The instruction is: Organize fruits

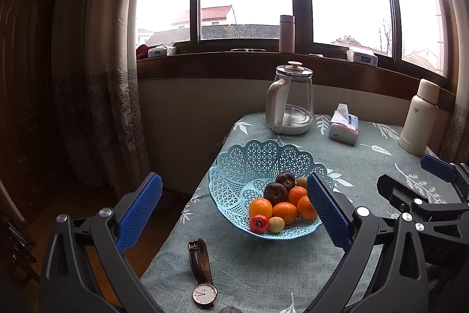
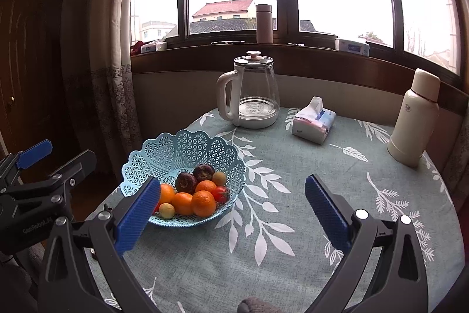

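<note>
A light blue lattice basket [image 1: 249,163] [image 2: 176,148] stands on the table near its left edge. It holds several oranges [image 1: 283,212] [image 2: 203,203], two dark purple fruits [image 1: 275,193] [image 2: 185,182], a red tomato [image 1: 258,223] [image 2: 221,193] and small yellow-green fruits [image 1: 276,224] [image 2: 167,210]. My left gripper [image 1: 234,213] hovers open in front of the basket, with nothing between its blue fingers [image 1: 140,213]. My right gripper [image 2: 231,213] is open over the bare cloth to the right of the basket, also holding nothing.
A wristwatch [image 1: 203,275] lies at the near left edge of the table [image 2: 293,195]. At the back stand a glass kettle [image 2: 252,91], a tissue pack [image 2: 313,122] and a white flask [image 2: 414,119]. A curtain [image 1: 96,78] hangs at left.
</note>
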The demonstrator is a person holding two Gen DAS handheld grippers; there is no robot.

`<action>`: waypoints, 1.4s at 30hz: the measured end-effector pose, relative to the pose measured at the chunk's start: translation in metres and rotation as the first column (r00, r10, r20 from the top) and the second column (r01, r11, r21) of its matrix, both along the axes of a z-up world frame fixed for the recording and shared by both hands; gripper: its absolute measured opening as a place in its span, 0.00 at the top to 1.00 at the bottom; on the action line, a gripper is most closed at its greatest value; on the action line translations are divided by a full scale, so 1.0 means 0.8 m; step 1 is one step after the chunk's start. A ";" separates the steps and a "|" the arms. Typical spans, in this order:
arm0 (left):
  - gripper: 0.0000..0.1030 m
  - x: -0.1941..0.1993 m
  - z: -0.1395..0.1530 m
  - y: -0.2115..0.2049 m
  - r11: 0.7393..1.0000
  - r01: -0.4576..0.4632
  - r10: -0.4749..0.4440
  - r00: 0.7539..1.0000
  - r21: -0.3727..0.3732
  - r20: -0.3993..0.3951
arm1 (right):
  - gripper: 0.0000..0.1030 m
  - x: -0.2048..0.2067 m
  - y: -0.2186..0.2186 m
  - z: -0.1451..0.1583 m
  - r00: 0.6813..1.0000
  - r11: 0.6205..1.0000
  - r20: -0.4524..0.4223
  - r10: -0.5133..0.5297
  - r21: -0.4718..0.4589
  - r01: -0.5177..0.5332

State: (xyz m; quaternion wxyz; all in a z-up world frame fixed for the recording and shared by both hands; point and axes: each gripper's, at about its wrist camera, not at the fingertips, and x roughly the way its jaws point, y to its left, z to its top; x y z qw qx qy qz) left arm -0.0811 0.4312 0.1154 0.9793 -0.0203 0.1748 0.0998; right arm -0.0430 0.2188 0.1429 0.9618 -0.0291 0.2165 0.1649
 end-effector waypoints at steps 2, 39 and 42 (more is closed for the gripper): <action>0.03 0.001 -0.002 0.002 1.000 -0.003 0.003 1.000 0.006 -0.007 | 0.05 -0.002 0.002 0.000 1.000 1.000 0.011 0.003 -0.009 -0.002; 0.03 0.030 -0.030 0.011 0.966 -0.086 0.114 0.988 0.245 -0.102 | 0.05 0.003 0.042 -0.028 0.999 0.983 -0.011 0.047 -0.178 -0.048; 0.03 0.032 -0.032 0.012 0.965 -0.083 0.113 0.988 0.248 -0.108 | 0.05 0.004 0.044 -0.029 0.999 0.982 -0.012 0.048 -0.185 -0.049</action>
